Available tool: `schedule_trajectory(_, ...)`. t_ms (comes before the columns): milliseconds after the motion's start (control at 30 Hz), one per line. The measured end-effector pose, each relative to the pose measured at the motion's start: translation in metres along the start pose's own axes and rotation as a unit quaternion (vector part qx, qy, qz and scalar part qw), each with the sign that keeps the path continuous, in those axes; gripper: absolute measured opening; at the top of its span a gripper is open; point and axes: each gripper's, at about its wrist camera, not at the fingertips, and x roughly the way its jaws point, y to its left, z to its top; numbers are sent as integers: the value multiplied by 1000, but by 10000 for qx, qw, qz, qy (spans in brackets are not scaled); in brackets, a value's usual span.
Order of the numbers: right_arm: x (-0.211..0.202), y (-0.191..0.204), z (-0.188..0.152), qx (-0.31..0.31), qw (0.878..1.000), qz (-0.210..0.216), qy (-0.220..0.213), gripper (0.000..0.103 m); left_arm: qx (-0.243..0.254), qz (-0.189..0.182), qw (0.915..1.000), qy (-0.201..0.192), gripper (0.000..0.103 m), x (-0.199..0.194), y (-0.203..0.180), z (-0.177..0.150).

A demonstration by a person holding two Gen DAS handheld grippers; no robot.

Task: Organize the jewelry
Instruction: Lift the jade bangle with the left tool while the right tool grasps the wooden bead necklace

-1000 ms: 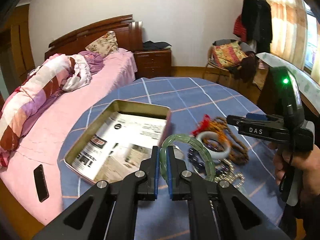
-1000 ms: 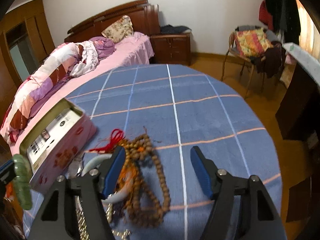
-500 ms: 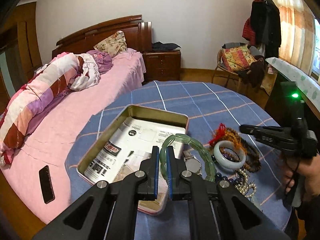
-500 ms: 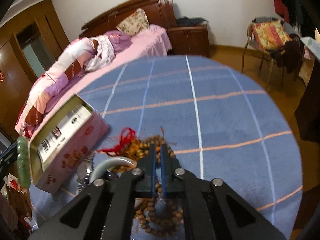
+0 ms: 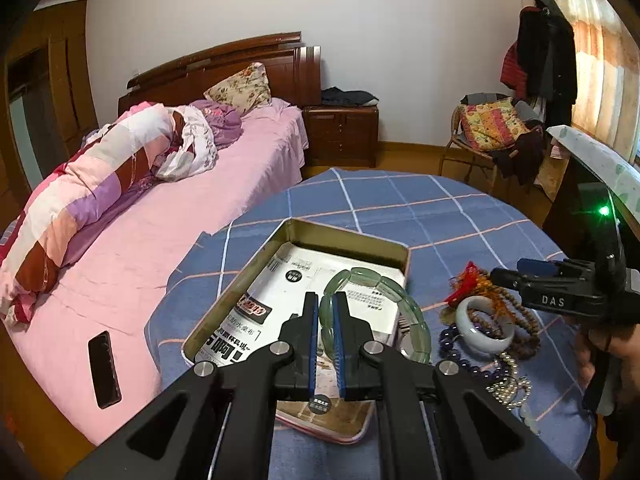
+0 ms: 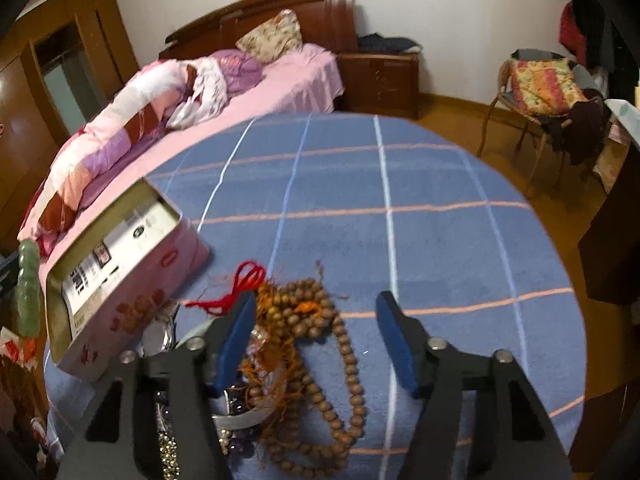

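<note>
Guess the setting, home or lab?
Home, almost certainly a lived-in bedroom: a made-up bed with a wooden headboard, a nightstand, and coats hanging by the curtained window.

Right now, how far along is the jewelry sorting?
Nothing sits in the tin yet; only printed paper lines it. In hand: the left tongs grip the green bracelet above it. Left: the wooden beads, white bangle, purple beads and pearls; right tongs open over them.

home bedroom: bed (image 5: 168,216), nightstand (image 5: 340,134), hanging coats (image 5: 546,60).
</note>
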Motion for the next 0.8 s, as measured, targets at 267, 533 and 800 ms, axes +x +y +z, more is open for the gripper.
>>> schedule_trajectory(267,17,-4,-7,-15,9989,248,400,38,20,52,10000,32,6,4,3,1)
schedule_trajectory(533,-7,0,-11,-108,9997,188,72,10,3,119,9999,-45,6,-1,8,6)
schedule_trajectory(800,-54,9,-1,-215,9981,93,-567,10,-37,173,9997,-148,6,-8,14,12)
